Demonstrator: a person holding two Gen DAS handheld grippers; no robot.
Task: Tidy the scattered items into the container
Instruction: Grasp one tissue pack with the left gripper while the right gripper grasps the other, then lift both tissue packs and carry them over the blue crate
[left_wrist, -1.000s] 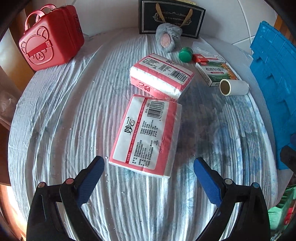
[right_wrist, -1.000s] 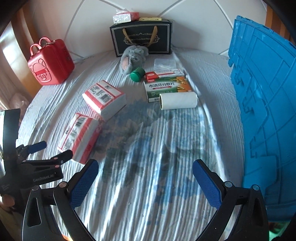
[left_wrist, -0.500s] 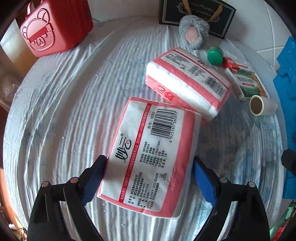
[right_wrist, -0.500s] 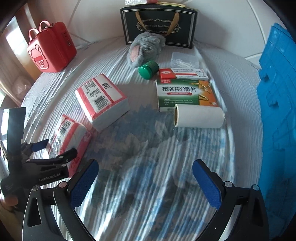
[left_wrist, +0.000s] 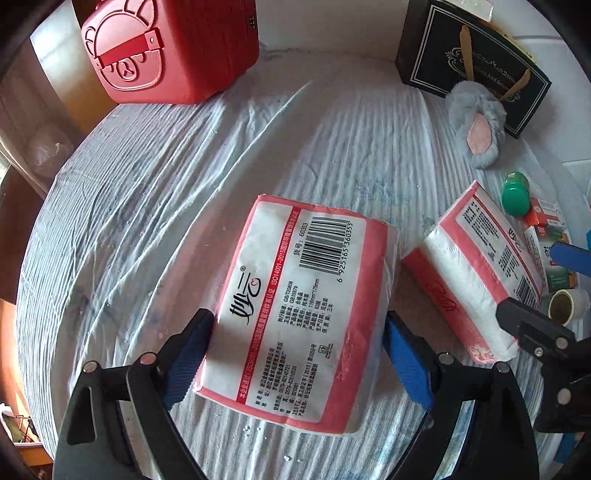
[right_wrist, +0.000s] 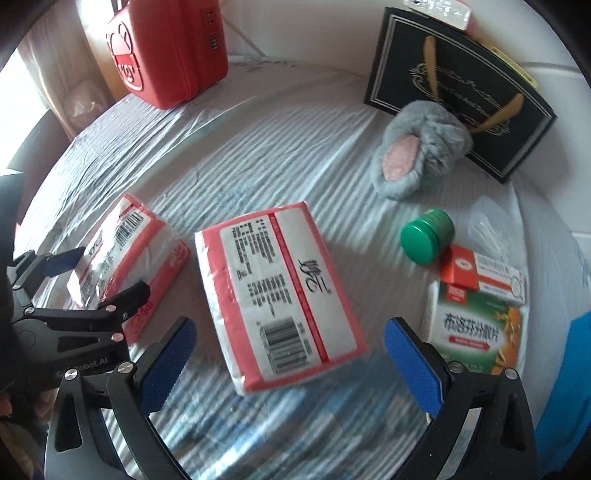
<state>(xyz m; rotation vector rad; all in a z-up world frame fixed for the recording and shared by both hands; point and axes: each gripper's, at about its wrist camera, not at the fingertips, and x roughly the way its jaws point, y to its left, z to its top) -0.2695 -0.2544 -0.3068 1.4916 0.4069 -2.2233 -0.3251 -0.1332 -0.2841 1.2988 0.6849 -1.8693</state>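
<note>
Two pink-and-white tissue packs lie on the striped bedsheet. My left gripper (left_wrist: 295, 354) is open, its blue pads on either side of the near tissue pack (left_wrist: 303, 306), close to its flanks; whether they touch is unclear. That pack also shows at the left of the right wrist view (right_wrist: 122, 258). My right gripper (right_wrist: 290, 365) is open and empty, just short of the second tissue pack (right_wrist: 280, 291), which lies apart from its pads. That second pack shows at the right in the left wrist view (left_wrist: 476, 273).
A grey plush slipper (right_wrist: 417, 158), a green jar (right_wrist: 426, 236), a red-and-white box (right_wrist: 484, 273) and a green medicine box (right_wrist: 476, 328) lie to the right. A red case (right_wrist: 166, 48) and a black gift bag (right_wrist: 458, 88) stand at the back. The blue container's edge (right_wrist: 576, 373) is far right.
Both grippers moved forward. The left one now straddles the near tissue pack. The right one swung left from the paper roll side toward the second tissue pack.
</note>
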